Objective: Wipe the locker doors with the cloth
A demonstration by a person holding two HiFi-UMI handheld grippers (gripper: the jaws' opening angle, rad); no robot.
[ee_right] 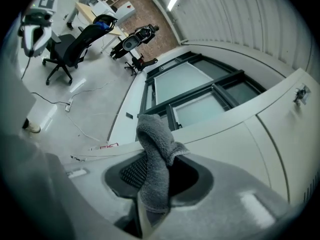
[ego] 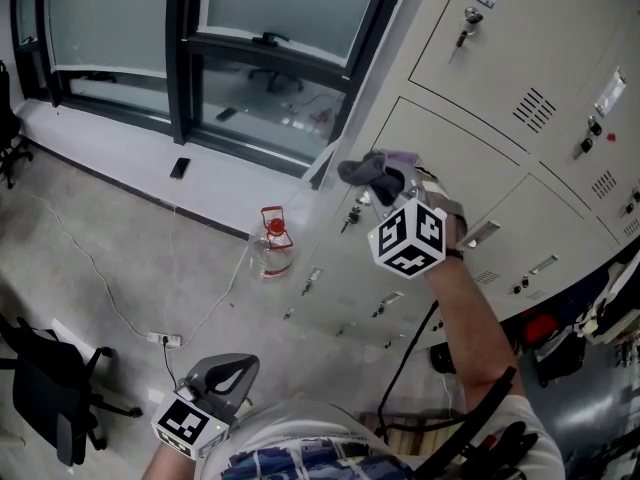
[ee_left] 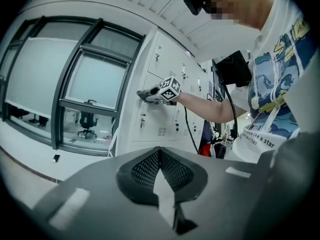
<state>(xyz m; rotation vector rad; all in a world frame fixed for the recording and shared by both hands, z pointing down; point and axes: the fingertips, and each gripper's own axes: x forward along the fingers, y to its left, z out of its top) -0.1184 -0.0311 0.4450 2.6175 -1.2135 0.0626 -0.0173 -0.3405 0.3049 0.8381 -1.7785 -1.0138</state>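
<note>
Two tongs: the right tongs [ego: 392, 183] at 1 o'clock and the left tongs [ego: 233, 372] at 7 o'clock. One grey cloth [ego: 360, 171]. At least four locker doors [ego: 450, 158]; more are cut off. One clear container with a red top [ego: 273, 246]. One black office chair [ego: 55, 398] at 8 o'clock. One power strip [ego: 165, 340].

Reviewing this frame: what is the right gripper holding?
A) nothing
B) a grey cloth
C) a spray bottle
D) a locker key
B: the right gripper is shut on a grey cloth, held up close to a locker door.
</note>
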